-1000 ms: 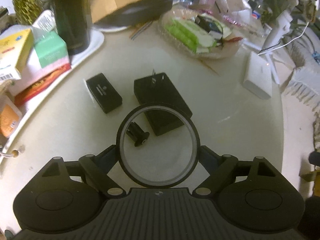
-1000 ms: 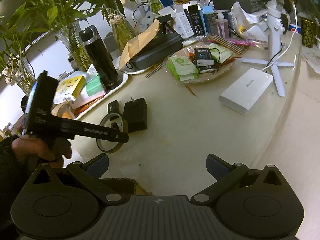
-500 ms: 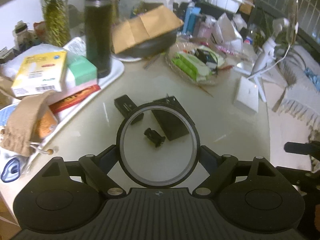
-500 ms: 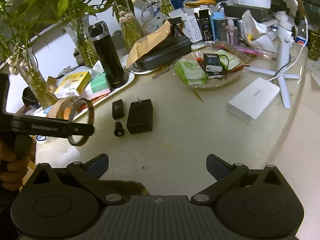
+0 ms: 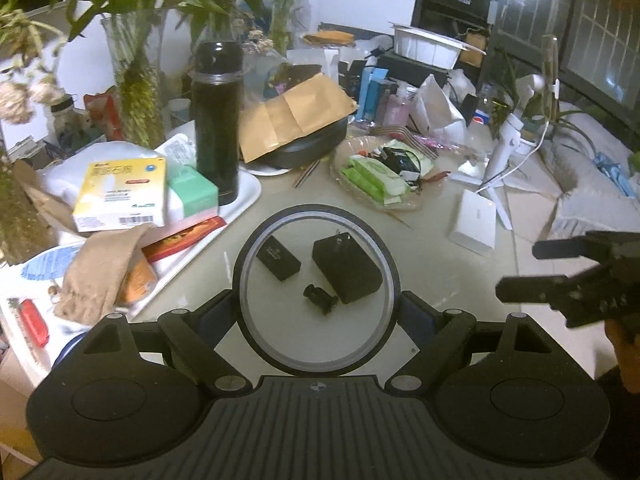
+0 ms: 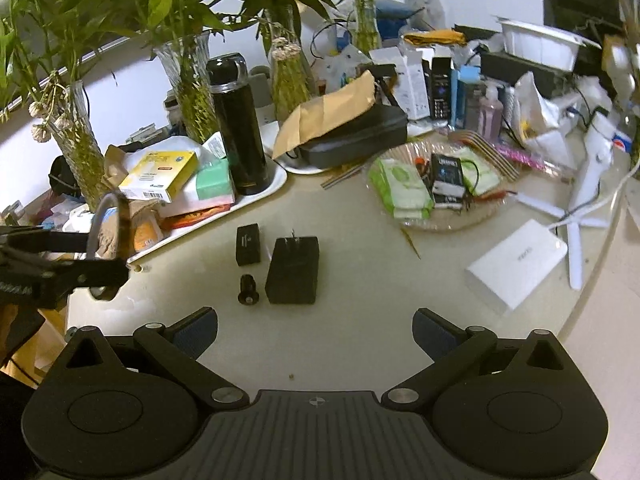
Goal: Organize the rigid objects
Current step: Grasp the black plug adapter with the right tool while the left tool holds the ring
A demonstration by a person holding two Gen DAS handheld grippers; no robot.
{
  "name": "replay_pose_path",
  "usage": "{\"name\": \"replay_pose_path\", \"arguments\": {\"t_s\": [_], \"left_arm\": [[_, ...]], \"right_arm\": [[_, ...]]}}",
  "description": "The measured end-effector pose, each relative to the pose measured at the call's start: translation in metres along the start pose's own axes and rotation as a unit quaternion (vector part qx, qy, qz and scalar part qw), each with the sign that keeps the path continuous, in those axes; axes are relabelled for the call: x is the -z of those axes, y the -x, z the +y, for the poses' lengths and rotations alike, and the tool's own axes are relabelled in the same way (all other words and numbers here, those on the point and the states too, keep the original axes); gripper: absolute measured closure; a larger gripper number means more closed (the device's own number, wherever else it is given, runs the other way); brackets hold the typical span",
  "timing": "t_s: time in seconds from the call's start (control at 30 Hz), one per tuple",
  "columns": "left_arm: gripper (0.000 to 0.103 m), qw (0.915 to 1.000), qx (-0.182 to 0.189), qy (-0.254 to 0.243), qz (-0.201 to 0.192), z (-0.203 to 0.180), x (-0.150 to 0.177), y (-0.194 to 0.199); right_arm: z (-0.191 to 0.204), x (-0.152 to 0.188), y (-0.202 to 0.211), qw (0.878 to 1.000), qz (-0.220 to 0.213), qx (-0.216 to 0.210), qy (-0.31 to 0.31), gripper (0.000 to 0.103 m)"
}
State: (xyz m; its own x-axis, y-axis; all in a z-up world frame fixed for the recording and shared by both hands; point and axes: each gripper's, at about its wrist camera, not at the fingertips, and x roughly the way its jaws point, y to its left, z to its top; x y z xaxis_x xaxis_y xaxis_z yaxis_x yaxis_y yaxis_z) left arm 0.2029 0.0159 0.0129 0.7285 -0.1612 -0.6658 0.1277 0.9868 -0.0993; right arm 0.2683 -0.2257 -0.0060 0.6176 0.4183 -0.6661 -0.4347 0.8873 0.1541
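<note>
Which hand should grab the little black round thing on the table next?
Probably the right. The right hand-held gripper is open and empty, with the small black cylinder just ahead. The left hand-held gripper is already clamped on the round lens ring, so it is busy.

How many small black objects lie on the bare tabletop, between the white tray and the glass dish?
3: a flat black box nearest the tray, a black plug adapter beside it, a short black cylinder in front of the box. None seems hidden.
</note>
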Motion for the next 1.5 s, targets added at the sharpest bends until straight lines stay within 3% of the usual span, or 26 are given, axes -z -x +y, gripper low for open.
{"name": "replay_pose_path", "arguments": {"t_s": [0.33, 0.67, 0.8, 1.5], "left_arm": [[0.016, 0.9987, 0.000, 0.050, 0.004, 0.026, 0.028, -0.002], [0.016, 0.9987, 0.000, 0.051, 0.002, 0.033, 0.036, -0.007], [0.016, 0.9991, 0.000, 0.043, 0.002, 0.032, 0.038, -0.007], [0.016, 0.9987, 0.007, 0.048, 0.017, 0.033, 0.037, -0.019]], "right_arm": [[0.011, 0.008, -0.038, 1.000, 0.009, 0.002, 0.012, 0.000], [0.019, 0.009, -0.075, 0.998, 0.029, 0.004, 0.049, 0.001], [0.017, 0.006, -0.087, 0.998, 0.037, -0.001, 0.049, 0.008], [0.022, -0.027, -0.146, 0.997, 0.047, -0.025, 0.063, 0.023]]}}
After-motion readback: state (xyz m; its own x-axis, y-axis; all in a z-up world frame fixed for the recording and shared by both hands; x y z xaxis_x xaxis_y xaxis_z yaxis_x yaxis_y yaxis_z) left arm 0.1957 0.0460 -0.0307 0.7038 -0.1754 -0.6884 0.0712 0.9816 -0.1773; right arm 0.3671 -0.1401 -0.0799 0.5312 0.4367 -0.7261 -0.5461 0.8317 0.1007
